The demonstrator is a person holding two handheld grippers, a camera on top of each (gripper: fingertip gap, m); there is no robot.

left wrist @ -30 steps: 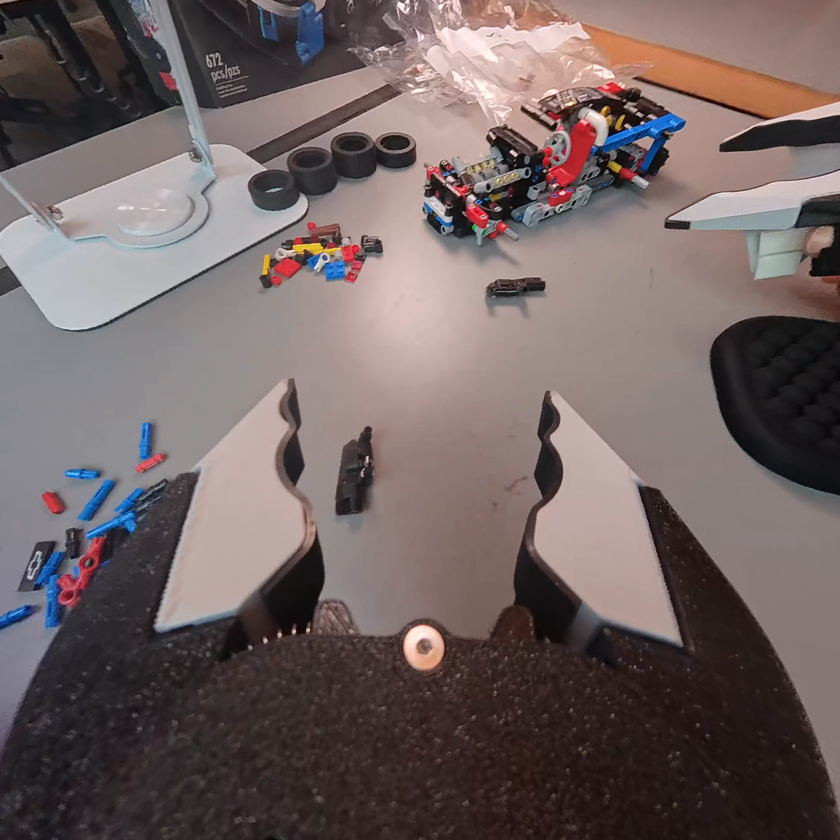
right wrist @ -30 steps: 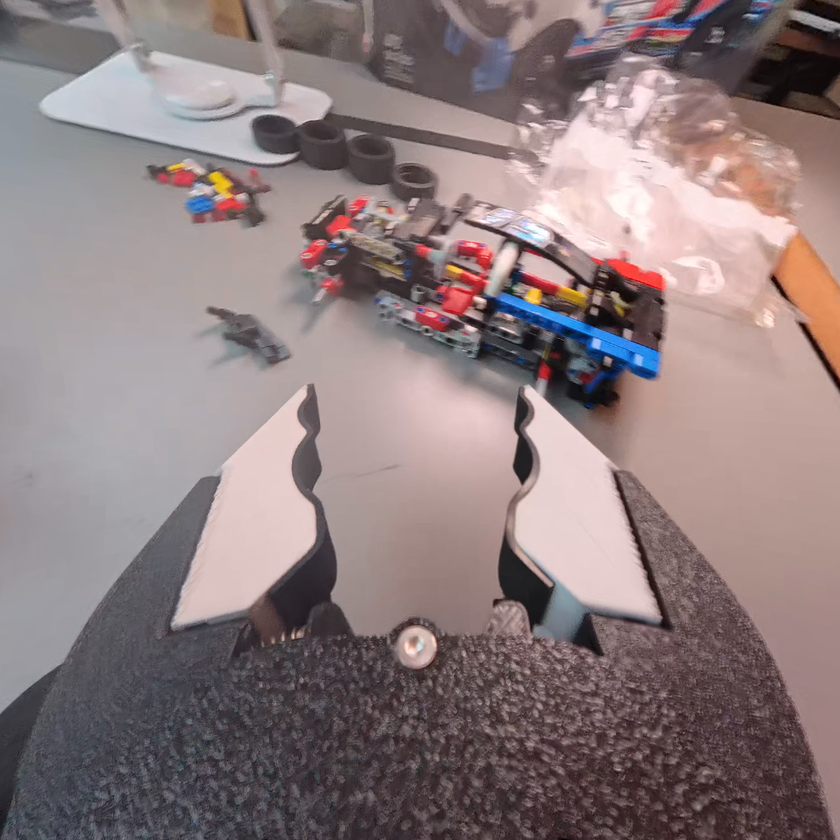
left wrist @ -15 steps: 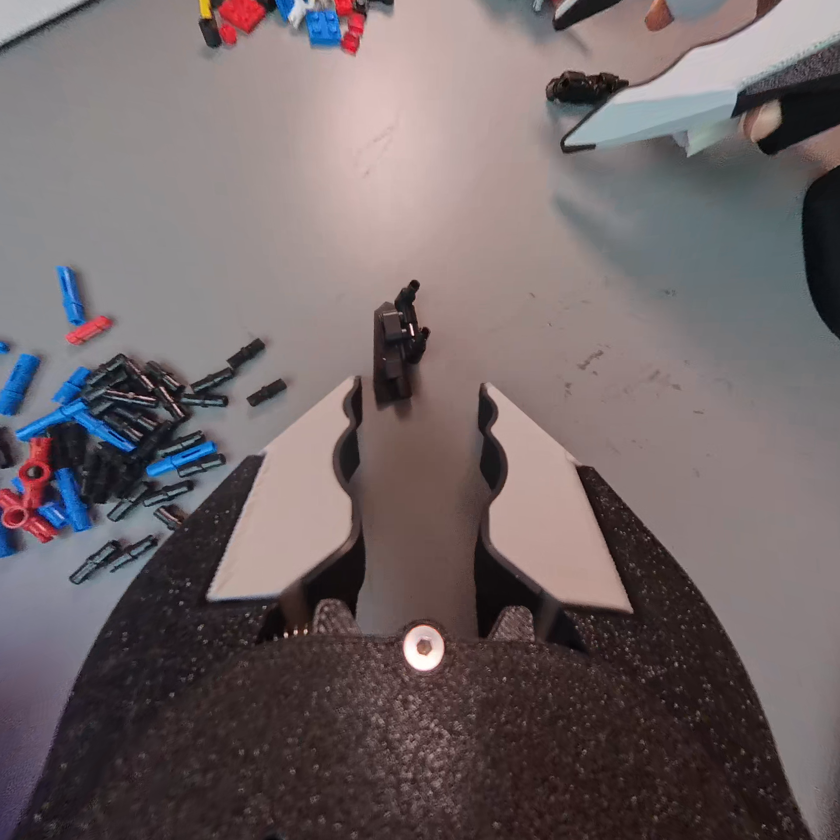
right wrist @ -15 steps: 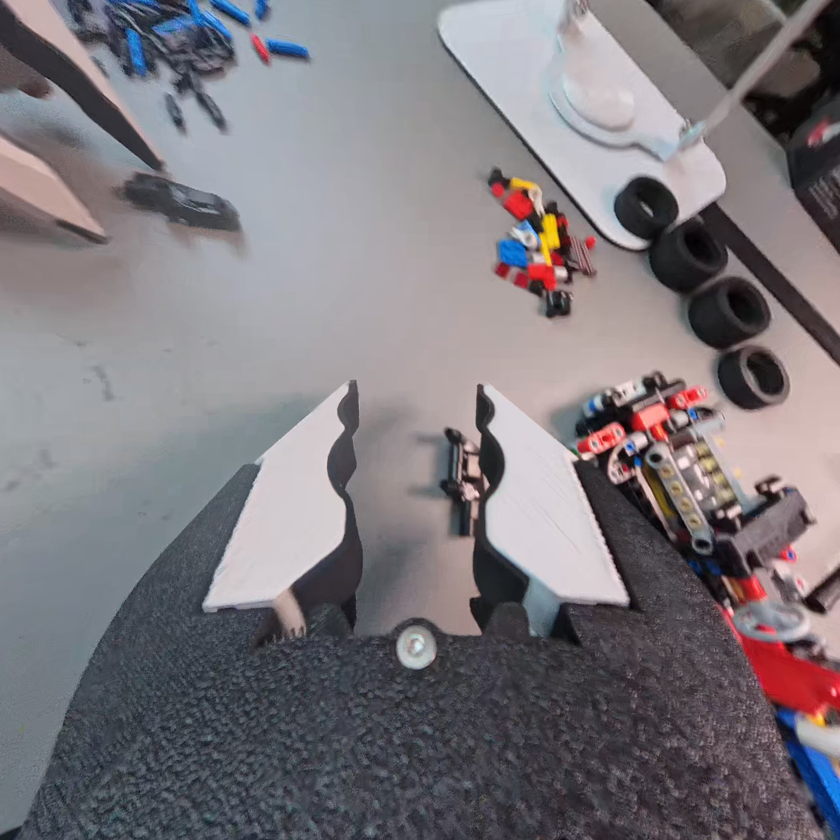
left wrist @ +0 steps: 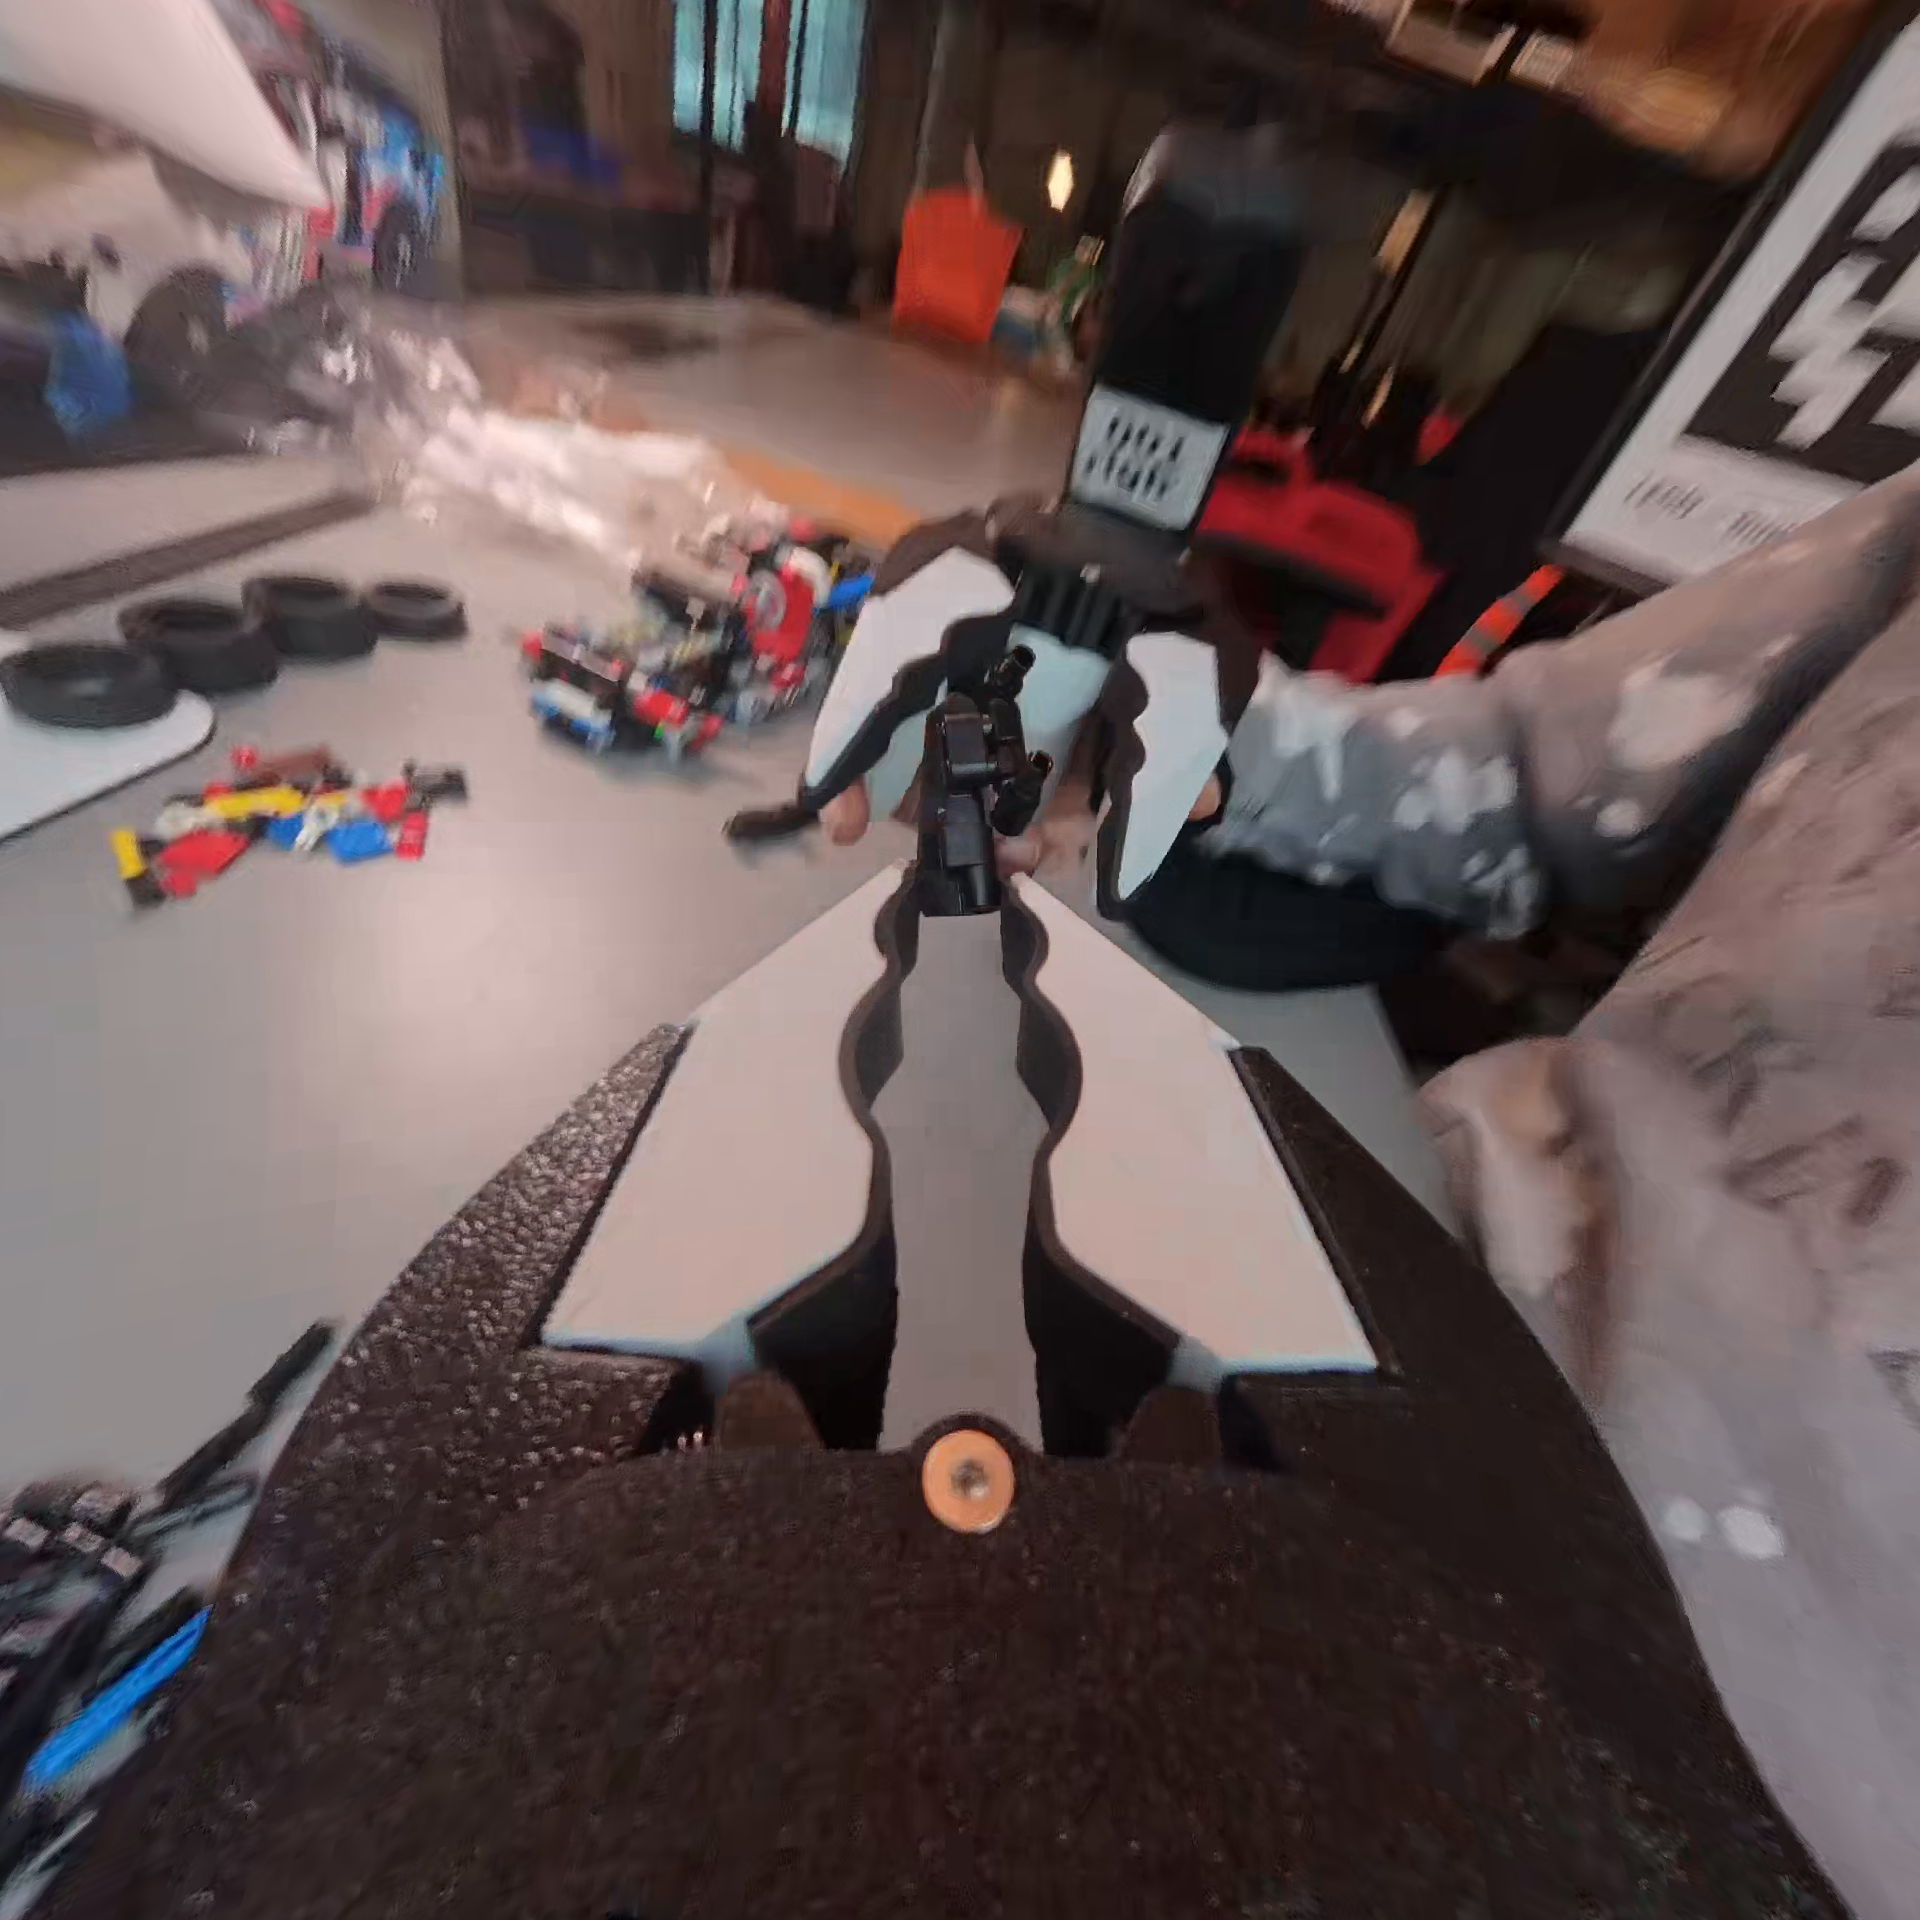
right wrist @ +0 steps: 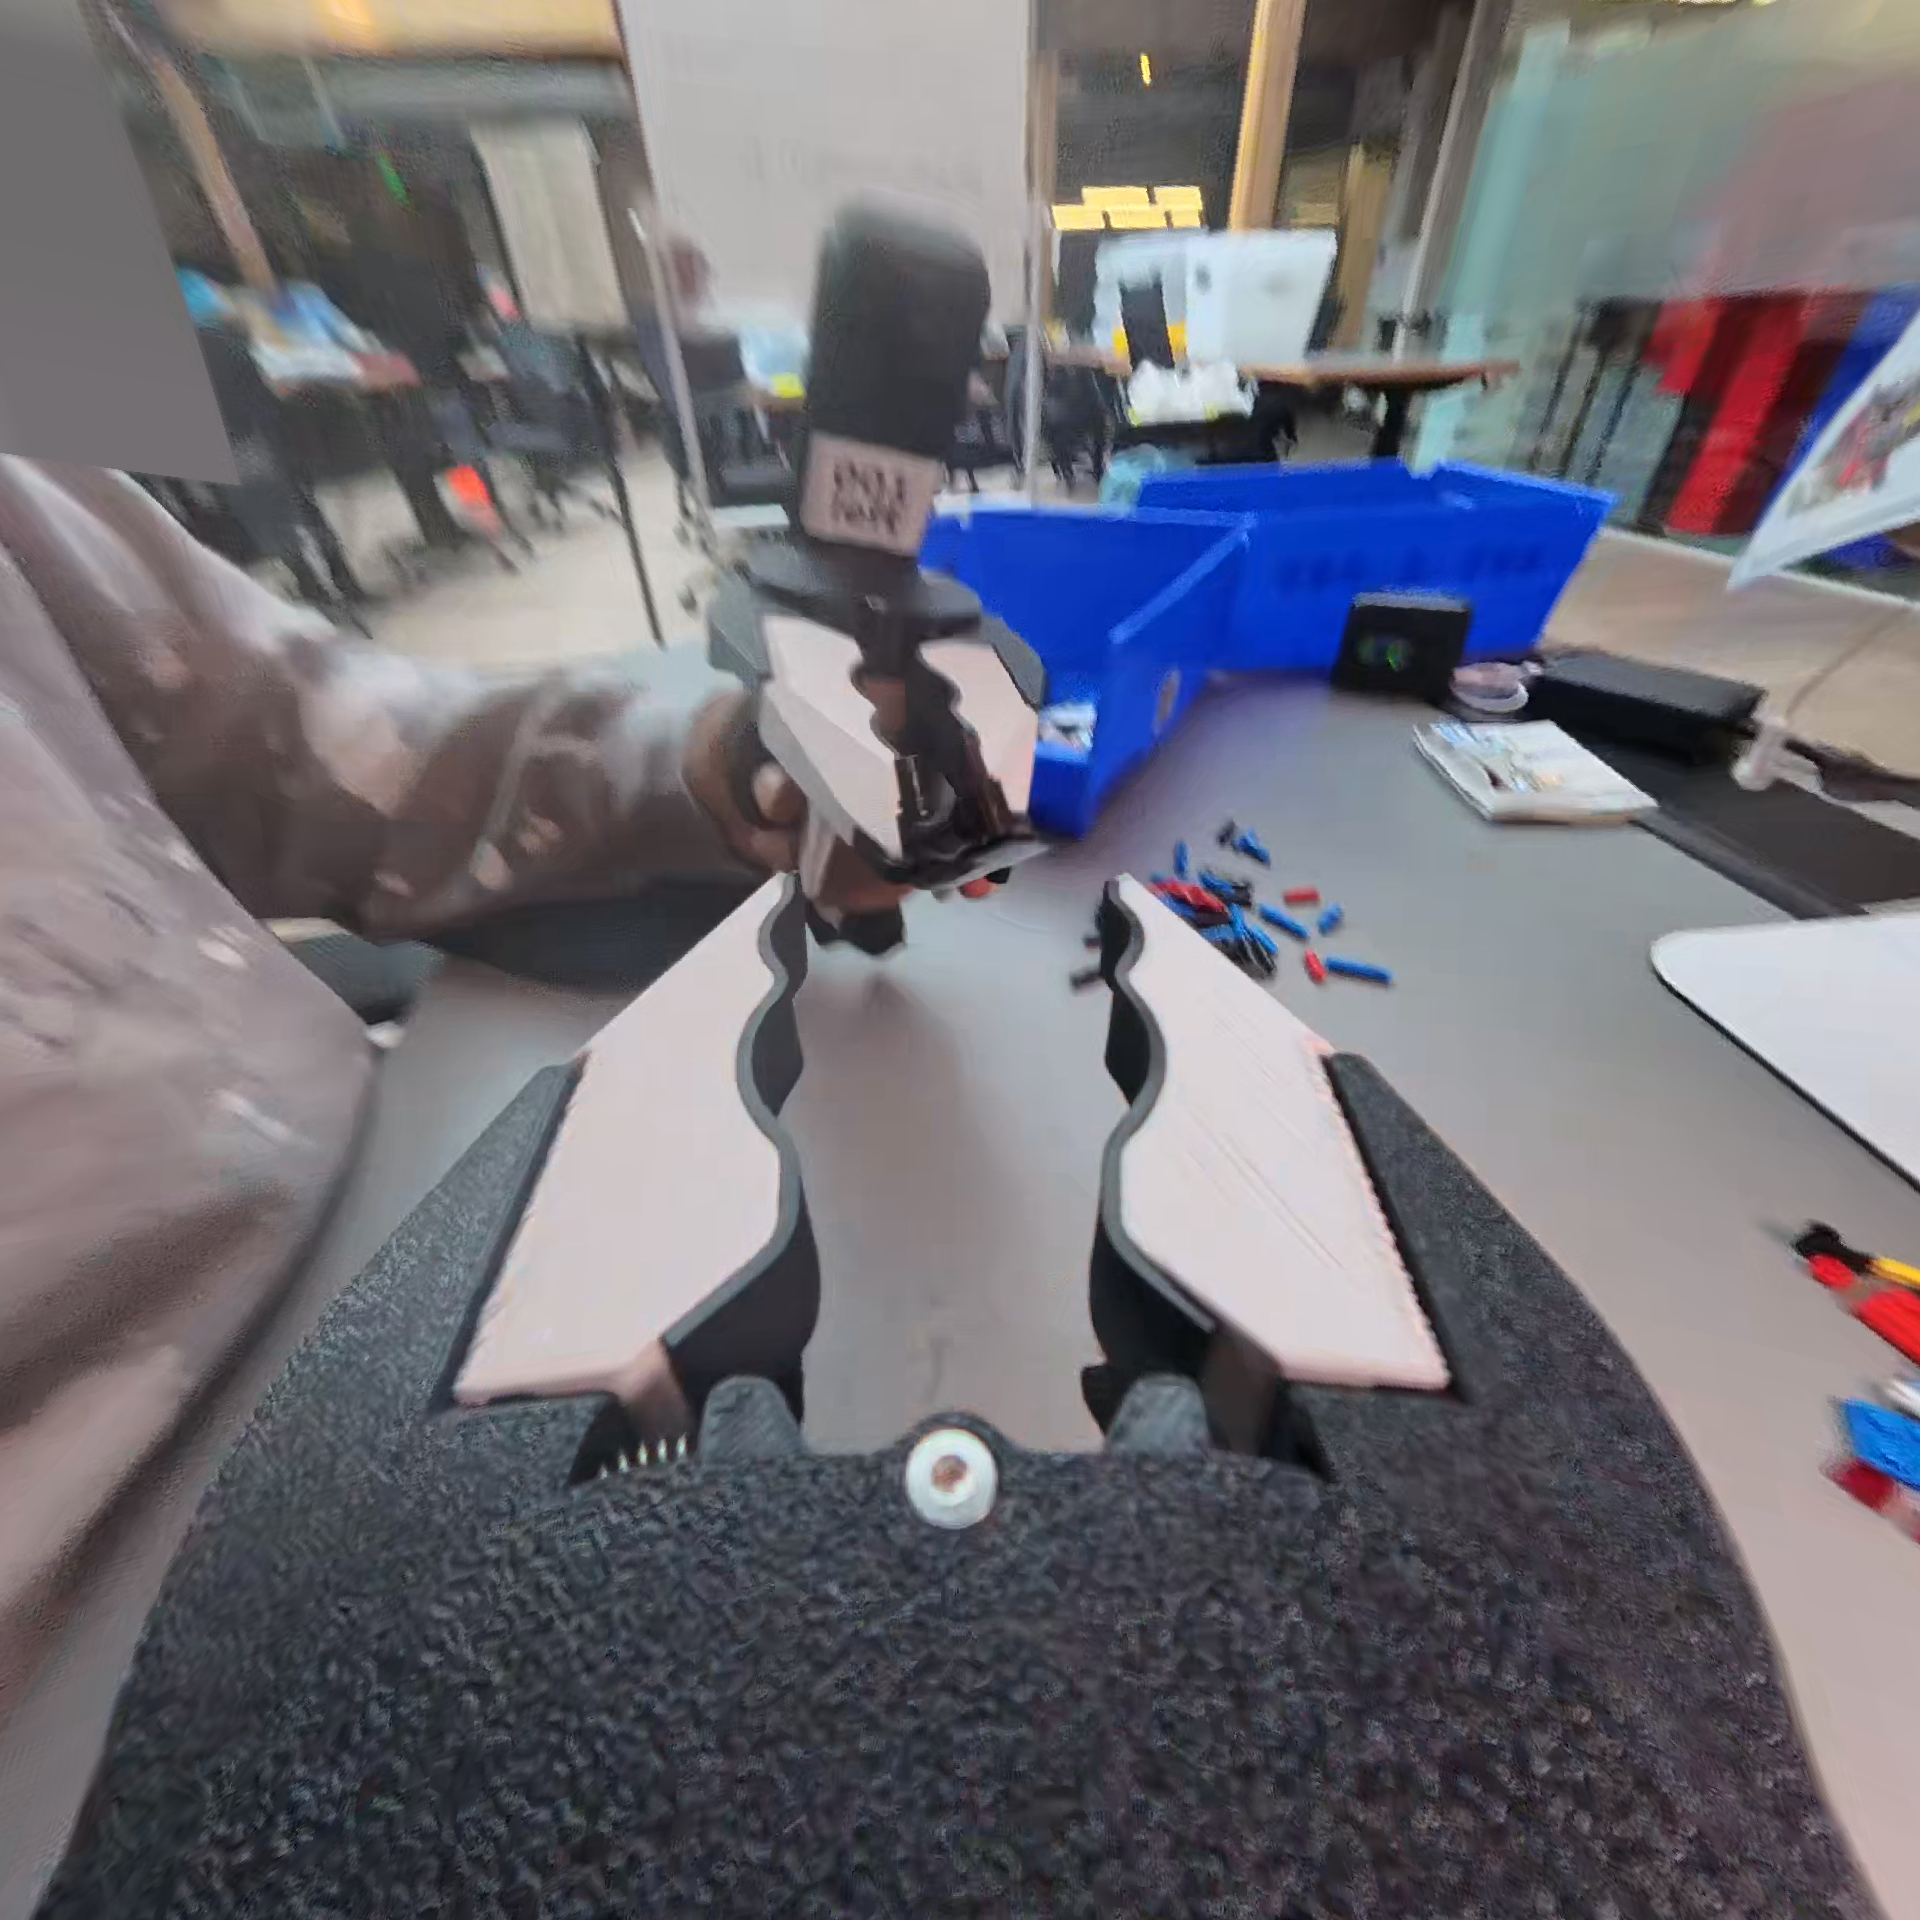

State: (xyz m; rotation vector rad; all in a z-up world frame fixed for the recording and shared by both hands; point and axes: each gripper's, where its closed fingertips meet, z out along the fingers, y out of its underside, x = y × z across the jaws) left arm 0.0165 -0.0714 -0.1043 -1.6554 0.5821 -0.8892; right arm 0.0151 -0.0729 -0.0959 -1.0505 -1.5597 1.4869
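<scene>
My left gripper (left wrist: 958, 896) is shut on a small black brick assembly (left wrist: 971, 790) and holds it upright above the grey table (left wrist: 416, 1039). My right gripper (left wrist: 997, 758) faces it from just beyond, open, with its white fingers (left wrist: 868, 707) either side of the piece. In the right wrist view my right gripper (right wrist: 956, 906) is open and empty. The left gripper (right wrist: 914, 842) with the black piece (right wrist: 940, 821) hangs just past its left fingertip, apart from it. A second black piece (left wrist: 766, 824) shows below the right gripper; I cannot tell whether it lies on the table.
A half-built brick car (left wrist: 707, 665), a row of tyres (left wrist: 208, 644), a coloured brick pile (left wrist: 281, 810) and a plastic bag (left wrist: 520, 457) lie farther out. A blue bin (right wrist: 1247, 603), loose pins (right wrist: 1236, 925), a booklet (right wrist: 1527, 769) and a white base plate (right wrist: 1808, 1008) are also there.
My left gripper has shut on the black piece and lifted it off the table. My right gripper has swung up from the table to face it and opened wider.
</scene>
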